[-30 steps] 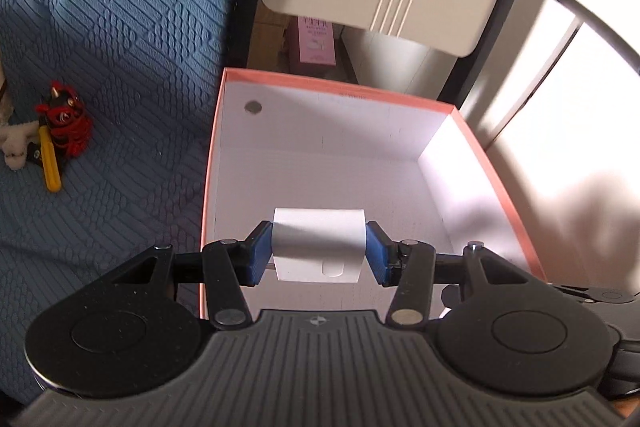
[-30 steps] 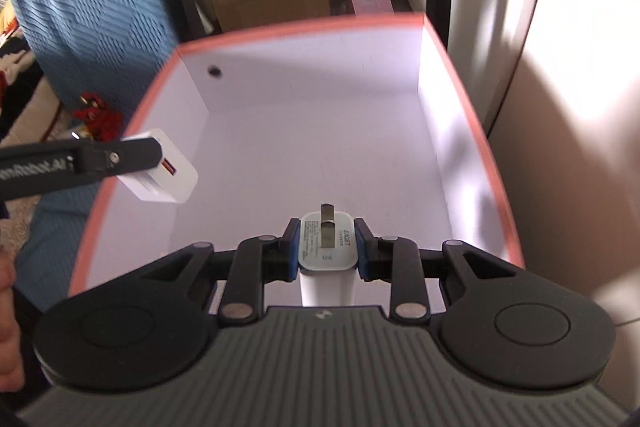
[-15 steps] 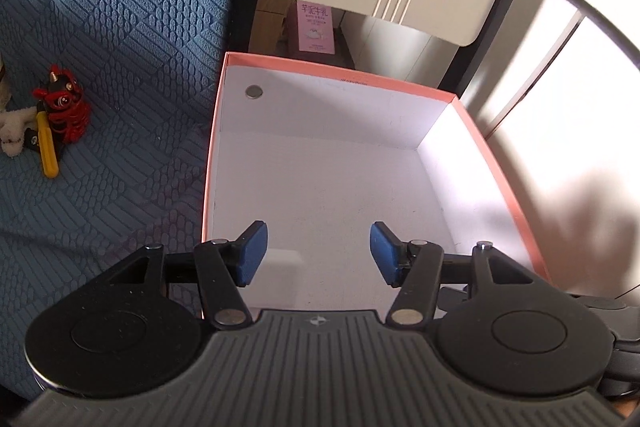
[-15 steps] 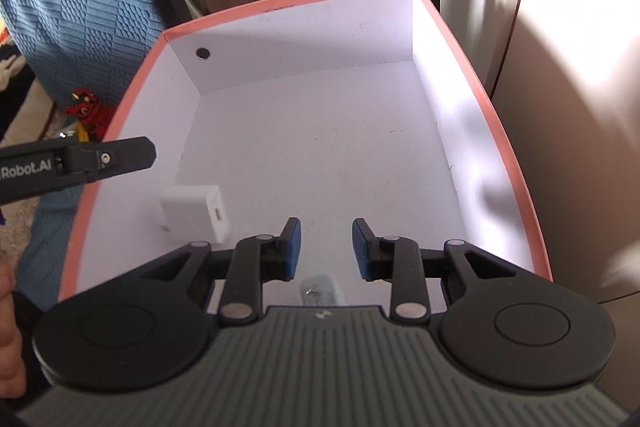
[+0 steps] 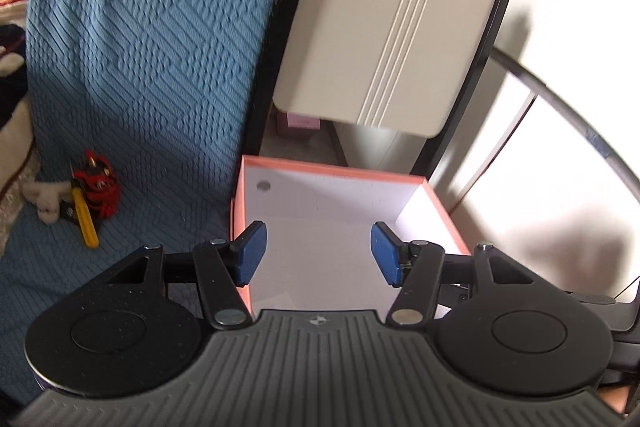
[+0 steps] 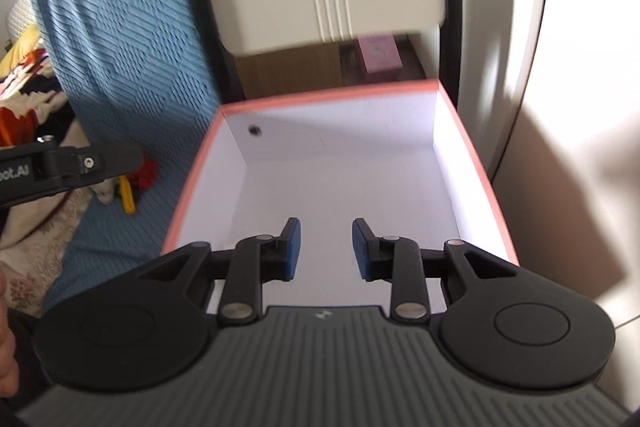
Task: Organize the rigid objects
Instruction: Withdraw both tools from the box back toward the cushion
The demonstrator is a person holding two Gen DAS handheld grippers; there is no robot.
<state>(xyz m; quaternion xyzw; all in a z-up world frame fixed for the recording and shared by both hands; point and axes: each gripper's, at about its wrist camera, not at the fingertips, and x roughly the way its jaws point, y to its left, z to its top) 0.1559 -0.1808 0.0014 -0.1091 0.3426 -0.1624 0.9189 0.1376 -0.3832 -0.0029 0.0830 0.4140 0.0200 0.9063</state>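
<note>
Both tongs, left (image 5: 318, 253) & right (image 6: 326, 249), apart, empty, over pink box (image 6: 476, 163). Between drops, prob. Next: reach for yellow tool (image 5: 86, 221) on blue blanket (image 5: 140, 47)

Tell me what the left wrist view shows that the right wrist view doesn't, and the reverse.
Left wrist only: the left gripper head-on, jaws open and empty, and the small plush toy by the red toy.

Right wrist only: the right gripper, jaws open and empty, with the left gripper seen from the side, outside the box.

Both: the pink-rimmed box, blue blanket, yellow-handled tool and chair back.
</note>
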